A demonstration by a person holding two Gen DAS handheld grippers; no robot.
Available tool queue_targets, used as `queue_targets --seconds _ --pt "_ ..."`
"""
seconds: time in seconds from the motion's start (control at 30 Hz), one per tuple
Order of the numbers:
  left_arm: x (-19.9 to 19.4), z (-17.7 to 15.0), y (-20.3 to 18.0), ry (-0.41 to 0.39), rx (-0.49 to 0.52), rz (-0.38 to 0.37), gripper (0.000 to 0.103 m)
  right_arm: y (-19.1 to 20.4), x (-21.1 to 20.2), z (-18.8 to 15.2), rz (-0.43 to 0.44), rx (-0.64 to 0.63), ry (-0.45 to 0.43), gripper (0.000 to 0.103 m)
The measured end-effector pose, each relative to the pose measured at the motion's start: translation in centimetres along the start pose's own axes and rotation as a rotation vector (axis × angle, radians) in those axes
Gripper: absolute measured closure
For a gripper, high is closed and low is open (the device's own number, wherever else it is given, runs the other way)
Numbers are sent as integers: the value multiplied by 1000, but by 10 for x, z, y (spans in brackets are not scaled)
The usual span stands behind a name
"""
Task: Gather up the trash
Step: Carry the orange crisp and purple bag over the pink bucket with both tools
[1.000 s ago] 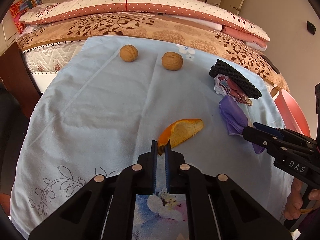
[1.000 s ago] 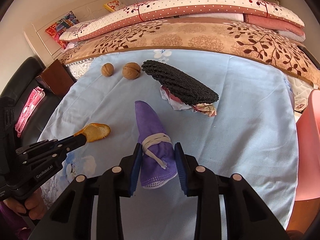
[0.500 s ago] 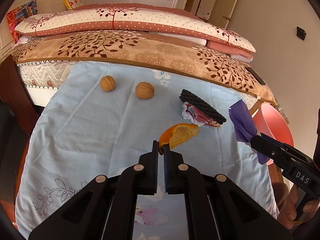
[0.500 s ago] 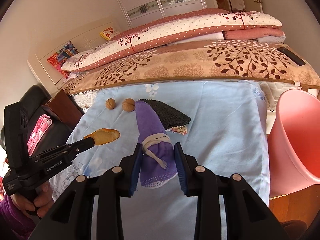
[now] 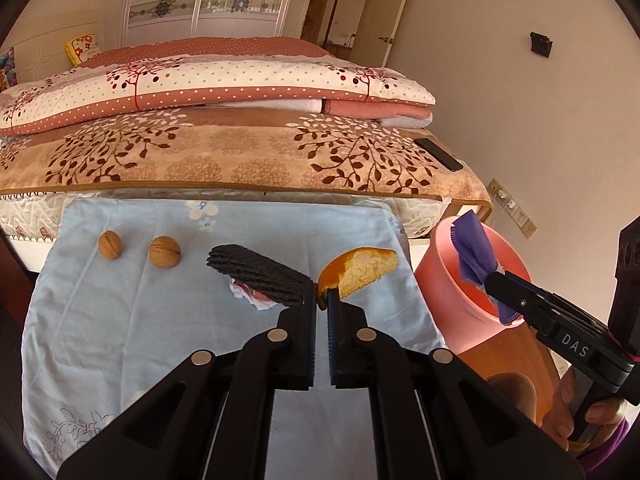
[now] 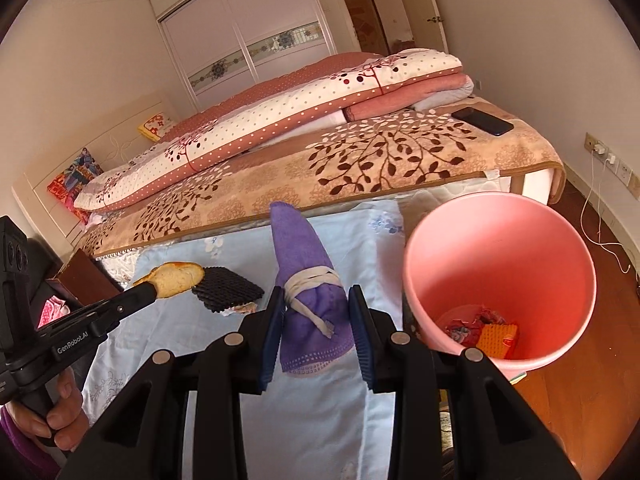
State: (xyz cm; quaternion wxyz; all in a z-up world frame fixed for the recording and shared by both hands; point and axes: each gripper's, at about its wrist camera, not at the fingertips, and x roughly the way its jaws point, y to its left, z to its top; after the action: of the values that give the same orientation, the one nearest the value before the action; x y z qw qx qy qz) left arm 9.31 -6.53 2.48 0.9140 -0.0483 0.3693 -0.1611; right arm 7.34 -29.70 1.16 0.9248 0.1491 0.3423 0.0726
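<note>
My left gripper (image 5: 321,304) is shut on an orange peel (image 5: 360,270) and holds it in the air above the light blue cloth (image 5: 140,320); the peel also shows in the right wrist view (image 6: 172,276). My right gripper (image 6: 316,320) is shut on a folded purple face mask (image 6: 308,284) with white straps, held up beside the pink bin (image 6: 496,216). In the left wrist view the mask (image 5: 474,248) hangs over the bin's rim (image 5: 444,256). A black mesh pad (image 5: 256,274) lies on a crumpled wrapper (image 5: 246,296) on the cloth.
Two walnuts (image 5: 110,244) (image 5: 164,251) lie at the cloth's far left. The bin holds crumpled wrappers and an orange mesh piece (image 6: 496,336). A bed with folded quilts (image 5: 200,92) and a black phone (image 5: 438,154) stands behind. Wooden floor (image 6: 580,400) lies to the right.
Both grippers have risen and swung right toward the pink bin with their loads. The mask is now over the bin's rim. The peel is higher above the cloth.
</note>
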Motion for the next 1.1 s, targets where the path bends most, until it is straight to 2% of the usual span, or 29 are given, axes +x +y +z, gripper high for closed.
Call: queue_targets --seconds 0.2,0.4,0.83,1.1 --pt "9 13 -43 -8 74 -56 99 -37 -17 11 -86 50 -47 71" --pt "22 19 -85 -2 155 -99 99 -72 -23 11 -148 107 -43 71" --pt "72 9 -153 93 288 -132 99 -127 -23 -1 -203 203 -29 71" --pt "95 -1 -175 130 345 -128 99 -145 -20 -9 -222 232 -26 71"
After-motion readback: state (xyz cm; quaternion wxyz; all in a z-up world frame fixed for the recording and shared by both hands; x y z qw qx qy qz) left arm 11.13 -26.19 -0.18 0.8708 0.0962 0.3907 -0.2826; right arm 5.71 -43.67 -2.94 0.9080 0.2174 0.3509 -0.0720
